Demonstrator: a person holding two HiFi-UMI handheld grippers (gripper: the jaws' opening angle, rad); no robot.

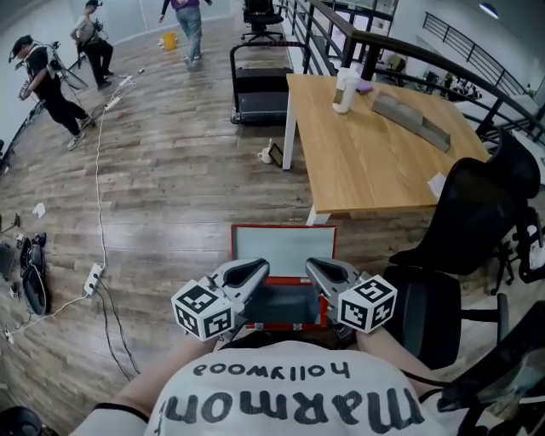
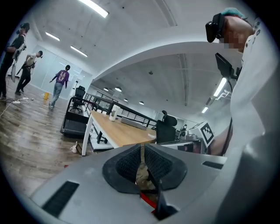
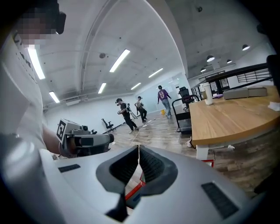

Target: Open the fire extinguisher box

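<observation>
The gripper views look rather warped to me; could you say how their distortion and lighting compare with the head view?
Left gripper view: strong fisheye, dark vignetted corners, ceiling lines bowed, the strip light blown out white. Right gripper view: same curvature and dark corners, the wooden table evenly lit. Head view: milder distortion, even light, the floor sharp.
</observation>
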